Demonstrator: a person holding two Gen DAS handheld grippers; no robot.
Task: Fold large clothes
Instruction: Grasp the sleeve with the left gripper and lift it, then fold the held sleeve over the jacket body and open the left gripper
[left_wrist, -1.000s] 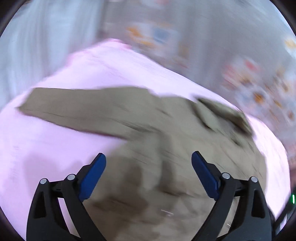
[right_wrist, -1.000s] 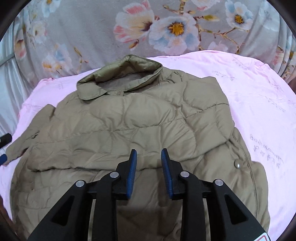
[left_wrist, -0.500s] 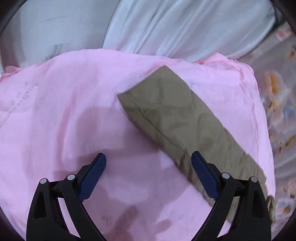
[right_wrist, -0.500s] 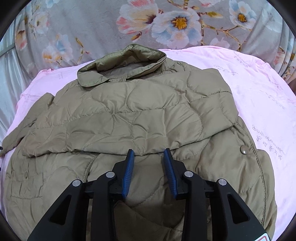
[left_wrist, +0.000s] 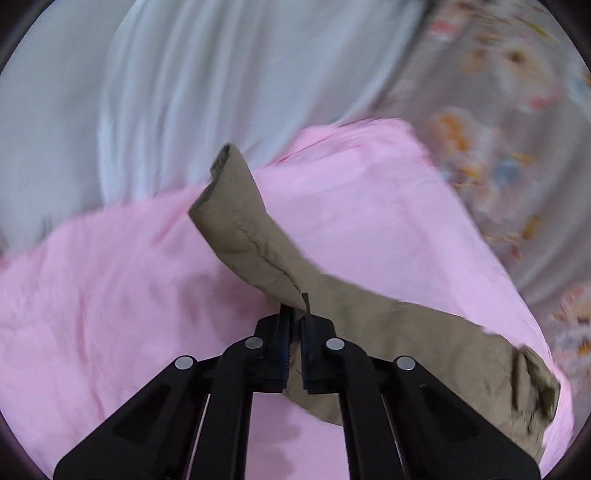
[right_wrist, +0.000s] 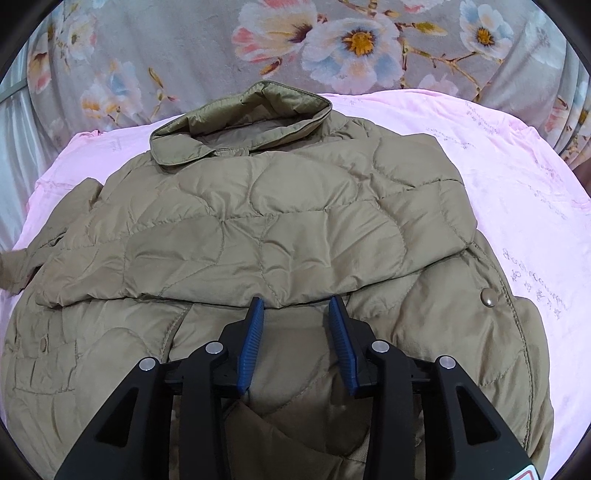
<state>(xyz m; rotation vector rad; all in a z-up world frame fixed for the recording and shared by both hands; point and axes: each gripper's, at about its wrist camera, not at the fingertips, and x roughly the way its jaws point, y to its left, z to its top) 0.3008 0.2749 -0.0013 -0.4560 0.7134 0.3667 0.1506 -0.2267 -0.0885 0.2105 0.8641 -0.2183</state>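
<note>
Right wrist view shows the big tan coat (right_wrist: 280, 229) lying flat on the pink sheet (right_wrist: 524, 192), with a flowery cloth (right_wrist: 207, 48) at the far side. Its collar (right_wrist: 240, 125) points far away, and one sleeve is already folded across the chest. A shiny snap button (right_wrist: 490, 296) sits near the right edge.

Over the near part of the coat hangs the right claw (right_wrist: 295, 332). It is released, its blue jaws are spreading a little wider, and nothing is pinched between them.

Left wrist view shows the other sleeve (left_wrist: 369, 314) stretched out to the left, over the pink sheet, with a pale curtain (left_wrist: 192, 85) behind. A moment ago the left claw (left_wrist: 294, 321) was wide open above this sleeve. Now it has snapped tight and is clenched on the sleeve's edge, and the cuff end (left_wrist: 229, 192) stands up from the sheet.

So the second sleeve is caught. I think the next step is to carry it across the chest to lie over the first one. The fabric looks slippery and puffy, so it may slide out if pulled too fast.
</note>
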